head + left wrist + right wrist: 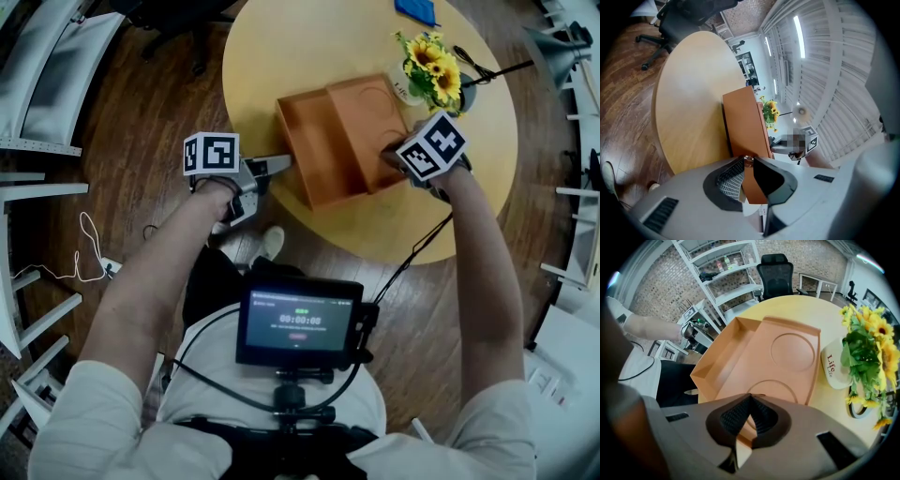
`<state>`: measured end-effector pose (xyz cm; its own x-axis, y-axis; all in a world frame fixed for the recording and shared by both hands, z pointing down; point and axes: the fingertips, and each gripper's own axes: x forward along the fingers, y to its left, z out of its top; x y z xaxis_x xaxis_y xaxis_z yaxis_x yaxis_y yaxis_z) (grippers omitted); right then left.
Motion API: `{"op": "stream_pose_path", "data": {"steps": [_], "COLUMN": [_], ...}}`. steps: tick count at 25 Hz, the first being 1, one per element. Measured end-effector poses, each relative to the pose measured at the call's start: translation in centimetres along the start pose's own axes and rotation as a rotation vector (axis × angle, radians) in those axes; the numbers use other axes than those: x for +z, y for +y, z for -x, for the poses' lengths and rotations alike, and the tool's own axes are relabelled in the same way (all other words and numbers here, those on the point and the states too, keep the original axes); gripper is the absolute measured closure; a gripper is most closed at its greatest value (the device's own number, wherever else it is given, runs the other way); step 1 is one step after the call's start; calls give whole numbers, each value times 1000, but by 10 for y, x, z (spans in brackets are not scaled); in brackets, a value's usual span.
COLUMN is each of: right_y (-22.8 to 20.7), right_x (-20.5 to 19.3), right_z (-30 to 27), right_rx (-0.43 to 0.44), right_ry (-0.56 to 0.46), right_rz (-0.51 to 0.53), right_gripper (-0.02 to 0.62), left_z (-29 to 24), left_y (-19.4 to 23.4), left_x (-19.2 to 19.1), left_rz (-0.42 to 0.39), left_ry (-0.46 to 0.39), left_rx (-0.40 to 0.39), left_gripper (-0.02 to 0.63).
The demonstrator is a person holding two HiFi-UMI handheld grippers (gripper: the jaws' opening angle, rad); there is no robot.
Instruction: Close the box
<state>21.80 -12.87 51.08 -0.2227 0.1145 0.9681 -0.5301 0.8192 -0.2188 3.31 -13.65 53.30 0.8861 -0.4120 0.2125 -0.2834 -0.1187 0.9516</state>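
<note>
box (pixel 314 159): orange, not shut yet, on the table (pixel 281 47) just beside the sunflowers (pixel 433 66) | lid (pixel 370 117): kinda askew over its sunflower-side half | right tongs (pixel 751 397): closed, empty, tips on lid | left tongs (pixel 746 159): look closed too, at the box wall farthest from the sunflowers

The left forearm (pixel 155 281), bare below a pale short sleeve, stretches forward and inward from the shoulder. Its hand (pixel 223 190) holds the grey two-jaw left gripper (pixel 279 164) nearly level, marker cube on top. The gripper reaches in over the near left edge of the round pale wooden table (pixel 281 56). Its jaws are drawn close on the side wall of the orange open box (pixel 745 122). The right forearm (pixel 487 272) runs straight ahead with the wrist bent down. The grey right gripper (pixel 749 398) therefore points steeply downward, jaws pressed together with nothing between them.
</note>
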Motion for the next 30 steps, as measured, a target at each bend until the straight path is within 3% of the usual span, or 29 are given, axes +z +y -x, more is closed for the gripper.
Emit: {"op": "stream_pose_path", "data": {"steps": [12,30], "right_y": [1,11], "right_x": [1,8], "right_z": [-1,-1], "right_rx": [-4,-4], "right_ry": [-14,-42], "right_rz": [-13,-29], "right_gripper": [594,594], "left_z": [-16,-42], "left_y": [-1,-9], "left_x": [-3,-2], "left_rz": [40,29], "left_ry": [27,57], "left_rx": [-11,-15], "left_gripper": [543,543]}}
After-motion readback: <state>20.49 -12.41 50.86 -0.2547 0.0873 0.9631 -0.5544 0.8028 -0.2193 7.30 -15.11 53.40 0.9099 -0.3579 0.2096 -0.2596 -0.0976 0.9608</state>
